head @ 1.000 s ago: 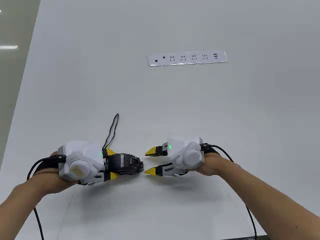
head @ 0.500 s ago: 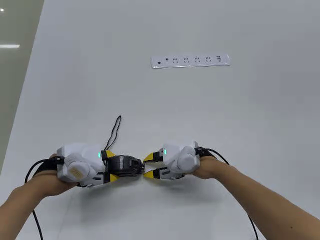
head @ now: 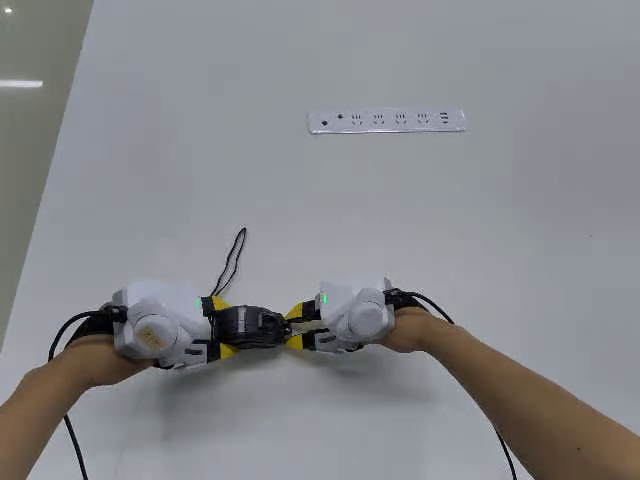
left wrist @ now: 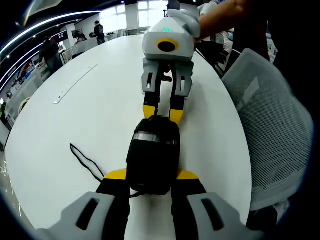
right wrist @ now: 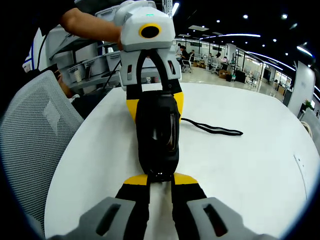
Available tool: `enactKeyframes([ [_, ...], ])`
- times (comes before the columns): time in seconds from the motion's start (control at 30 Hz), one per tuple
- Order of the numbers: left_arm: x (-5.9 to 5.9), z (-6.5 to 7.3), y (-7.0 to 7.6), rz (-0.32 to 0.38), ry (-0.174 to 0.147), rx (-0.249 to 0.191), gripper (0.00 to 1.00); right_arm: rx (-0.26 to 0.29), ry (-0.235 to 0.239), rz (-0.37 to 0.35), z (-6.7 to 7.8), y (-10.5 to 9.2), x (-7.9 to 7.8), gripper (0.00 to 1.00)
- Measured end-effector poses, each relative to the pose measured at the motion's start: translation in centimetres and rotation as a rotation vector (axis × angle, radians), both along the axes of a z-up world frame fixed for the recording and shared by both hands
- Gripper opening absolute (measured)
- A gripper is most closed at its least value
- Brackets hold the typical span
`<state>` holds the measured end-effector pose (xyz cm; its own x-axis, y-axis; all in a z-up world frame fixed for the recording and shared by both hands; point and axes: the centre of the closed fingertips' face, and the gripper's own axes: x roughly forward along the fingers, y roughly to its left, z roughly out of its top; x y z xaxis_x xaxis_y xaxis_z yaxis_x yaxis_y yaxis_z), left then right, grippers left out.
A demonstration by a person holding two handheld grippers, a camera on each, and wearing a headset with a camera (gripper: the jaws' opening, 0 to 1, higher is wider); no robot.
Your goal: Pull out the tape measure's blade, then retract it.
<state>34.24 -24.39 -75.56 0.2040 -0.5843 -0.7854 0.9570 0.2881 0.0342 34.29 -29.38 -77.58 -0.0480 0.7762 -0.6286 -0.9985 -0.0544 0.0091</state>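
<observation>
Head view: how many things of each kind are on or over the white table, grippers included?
grippers: 2, the left gripper and the right gripper
tape measure: 1
power strip: 1
total: 4

From the headset we look steeply down on the table (head: 400, 220) from well above. Our left gripper view sits low and close behind the tape measure (left wrist: 152, 160), facing the right gripper (left wrist: 163, 113) head-on. Our right gripper view, equally near, faces back at the left gripper (right wrist: 154, 107). All three views share the tape measure, its strap (head: 228, 262) and the table around them.
</observation>
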Motion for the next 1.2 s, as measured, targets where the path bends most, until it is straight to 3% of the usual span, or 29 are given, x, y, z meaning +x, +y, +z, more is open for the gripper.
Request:
enactKeyframes([
  [0.17, 0.02, 0.00, 0.08, 0.007, 0.002, -0.005, 0.27, -0.015, 0.018, -0.007, -0.06, 0.09, 0.02, 0.14],
  [1.2, -0.02, -0.10, 0.57, 0.026, 0.020, -0.008, 0.27, -0.025, -0.010, 0.028, 0.36, 0.16, -0.02, 0.09],
])
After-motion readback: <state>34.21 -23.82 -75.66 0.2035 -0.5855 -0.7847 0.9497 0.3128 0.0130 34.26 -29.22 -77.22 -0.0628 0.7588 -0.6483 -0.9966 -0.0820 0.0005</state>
